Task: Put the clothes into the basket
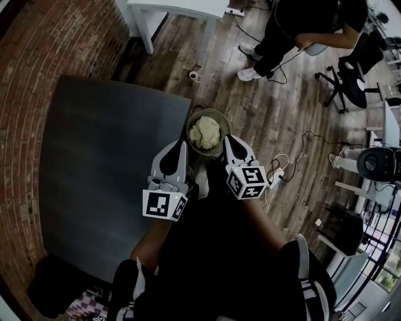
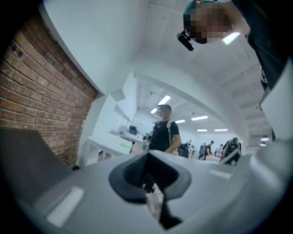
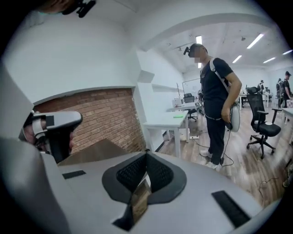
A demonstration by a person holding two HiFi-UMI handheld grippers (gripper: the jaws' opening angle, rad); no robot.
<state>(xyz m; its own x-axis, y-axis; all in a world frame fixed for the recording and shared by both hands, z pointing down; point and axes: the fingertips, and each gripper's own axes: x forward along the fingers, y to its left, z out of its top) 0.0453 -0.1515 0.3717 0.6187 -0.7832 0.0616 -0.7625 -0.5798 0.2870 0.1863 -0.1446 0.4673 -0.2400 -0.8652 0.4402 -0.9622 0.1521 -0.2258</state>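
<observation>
A round woven basket (image 1: 217,114) stands on the wooden floor just off the right edge of the dark grey table (image 1: 100,169). A pale yellow-green bundle of clothes (image 1: 205,132) lies inside it. Both grippers are held high, close to the head camera, on either side of the basket. My left gripper (image 1: 182,145) (image 2: 147,154) is shut, its tips meeting with nothing between them. My right gripper (image 1: 227,137) (image 3: 146,153) is shut too and holds nothing. Both gripper views look out across the room, not at the basket.
A person (image 1: 285,31) (image 3: 217,91) stands on the wooden floor beyond the basket, near a white table (image 1: 182,9). An office chair (image 1: 352,69) is at the far right. Cables and a power strip (image 1: 277,177) lie right of the basket. A brick wall (image 1: 37,44) runs along the left.
</observation>
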